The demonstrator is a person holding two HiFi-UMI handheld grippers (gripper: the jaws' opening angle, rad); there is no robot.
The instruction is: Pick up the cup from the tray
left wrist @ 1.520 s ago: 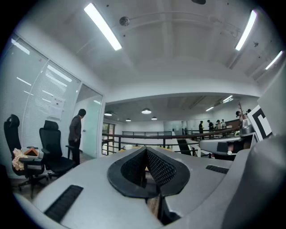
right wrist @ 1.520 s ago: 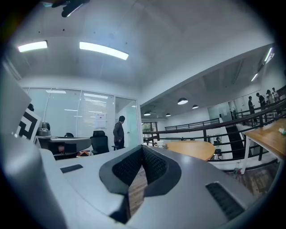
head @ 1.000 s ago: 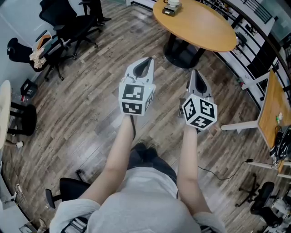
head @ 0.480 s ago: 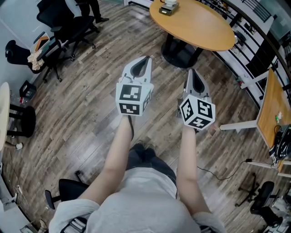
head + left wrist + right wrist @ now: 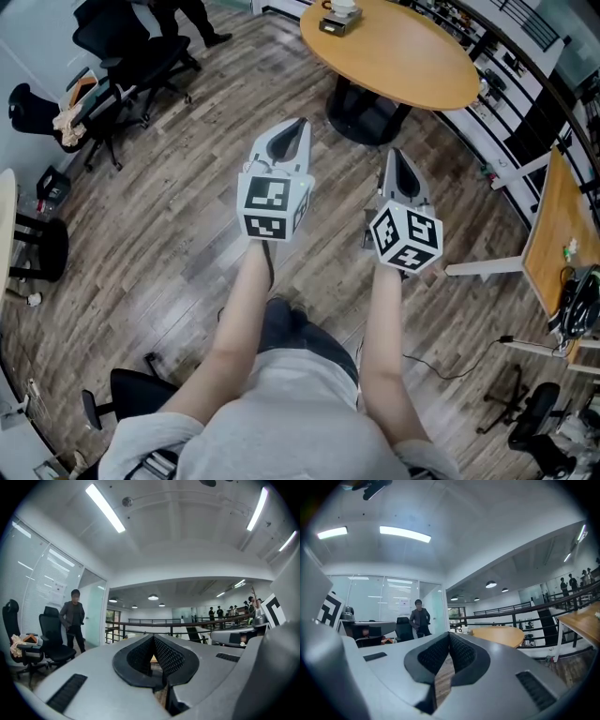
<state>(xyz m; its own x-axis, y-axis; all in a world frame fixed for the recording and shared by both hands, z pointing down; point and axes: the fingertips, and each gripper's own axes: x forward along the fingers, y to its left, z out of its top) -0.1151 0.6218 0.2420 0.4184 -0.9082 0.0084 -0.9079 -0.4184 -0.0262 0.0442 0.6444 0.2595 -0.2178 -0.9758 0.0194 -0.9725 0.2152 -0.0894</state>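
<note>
A white cup (image 5: 343, 6) stands on a small dark tray (image 5: 332, 25) at the far edge of a round wooden table (image 5: 412, 56), at the top of the head view. Both grippers are held out level over the wooden floor, well short of the table. My left gripper (image 5: 302, 123) is shut with nothing between its jaws (image 5: 153, 637). My right gripper (image 5: 392, 153) is shut and empty too (image 5: 449, 634). In the right gripper view the round table (image 5: 499, 635) lies ahead, to the right of the jaws.
Black office chairs (image 5: 127, 52) stand at the upper left, and a person (image 5: 72, 619) stands beside them. A desk (image 5: 551, 230) and cables sit at the right. The table's black pedestal (image 5: 361, 112) is just ahead of the grippers. A railing (image 5: 187, 623) runs behind.
Both grippers and the person have moved a little forward toward the round table. The jaws stayed shut and empty.
</note>
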